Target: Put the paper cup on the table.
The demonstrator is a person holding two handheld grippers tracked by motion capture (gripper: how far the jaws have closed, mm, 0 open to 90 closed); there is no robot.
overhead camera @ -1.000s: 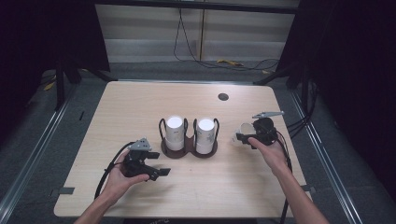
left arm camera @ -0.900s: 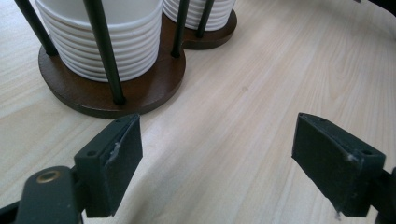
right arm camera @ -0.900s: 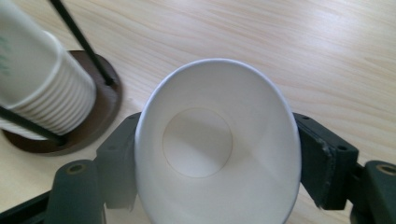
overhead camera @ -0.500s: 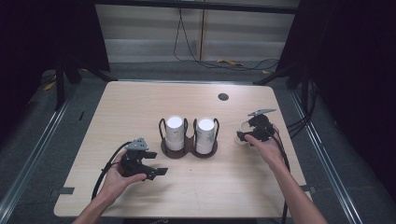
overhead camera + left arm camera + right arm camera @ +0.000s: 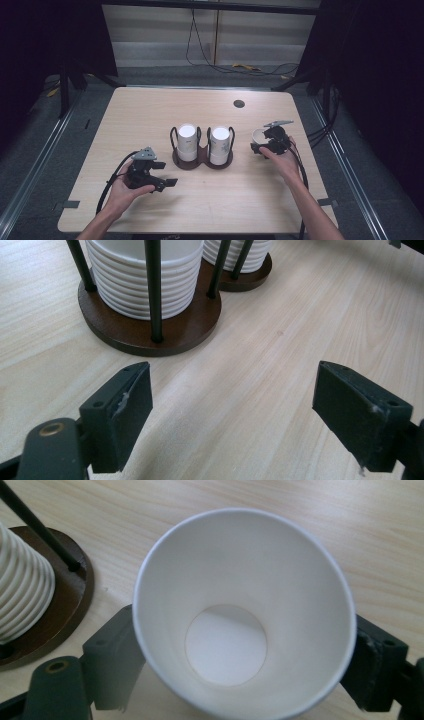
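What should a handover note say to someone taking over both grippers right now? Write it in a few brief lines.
Left gripper: jaws open with nothing between them, low over the table in front of the cup holder.
Right gripper: jaws have just been opening; a single paper cup stands upright between them, to the right of the holder. Whether the pads touch it cannot be told.
Holder: two stacks of white cups, side by side.
Done: one cup stands on the table apart from the stacks.
Left: probably back the right gripper off the cup, then fetch the next one.
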